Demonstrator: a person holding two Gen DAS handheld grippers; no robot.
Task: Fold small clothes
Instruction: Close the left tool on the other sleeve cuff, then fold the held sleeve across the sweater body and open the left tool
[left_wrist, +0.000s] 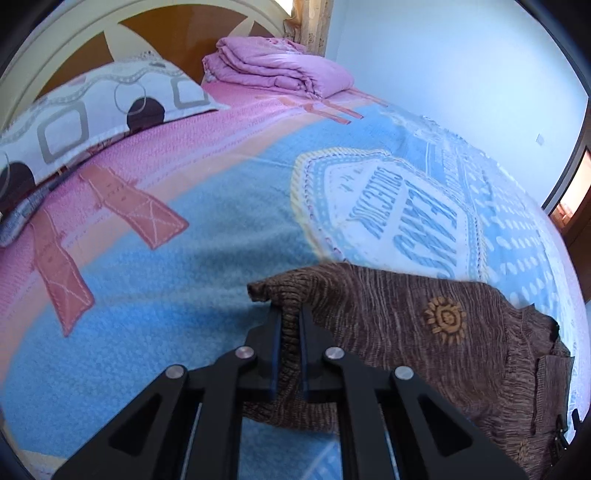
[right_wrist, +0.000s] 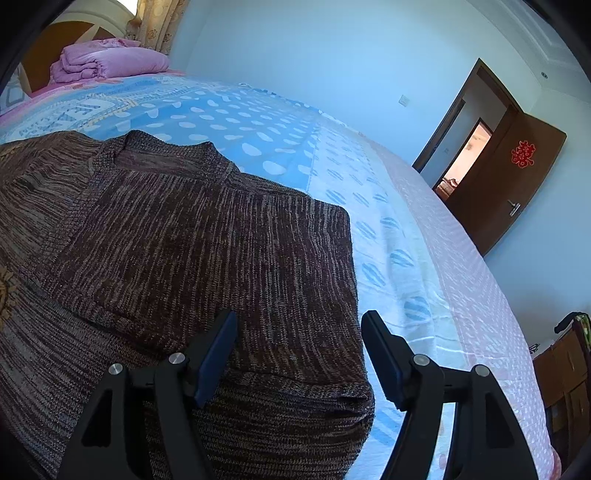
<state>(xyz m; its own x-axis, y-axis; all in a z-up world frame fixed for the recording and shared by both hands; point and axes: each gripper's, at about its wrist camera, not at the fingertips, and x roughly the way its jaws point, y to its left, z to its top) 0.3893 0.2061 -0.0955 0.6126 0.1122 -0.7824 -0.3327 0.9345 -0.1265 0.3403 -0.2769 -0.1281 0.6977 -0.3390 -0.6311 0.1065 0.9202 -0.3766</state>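
Note:
A brown knitted sweater (left_wrist: 406, 332) with an orange sun patch (left_wrist: 445, 320) lies on the blue bedspread (left_wrist: 184, 258). My left gripper (left_wrist: 290, 314) is shut on a bunched edge of the sweater at its left end and lifts it a little. In the right wrist view the sweater (right_wrist: 184, 240) lies partly folded, one layer over another, with its folded right edge straight. My right gripper (right_wrist: 299, 321) is open just above the sweater's near right corner, with the cloth between and under its fingers.
A patterned pillow (left_wrist: 92, 110) and a folded pink quilt (left_wrist: 280, 66) lie at the head of the bed by the headboard (left_wrist: 66, 40). The bed's right edge (right_wrist: 480, 277) drops off toward an open brown door (right_wrist: 509, 177). A wooden cabinet (right_wrist: 565, 369) stands at right.

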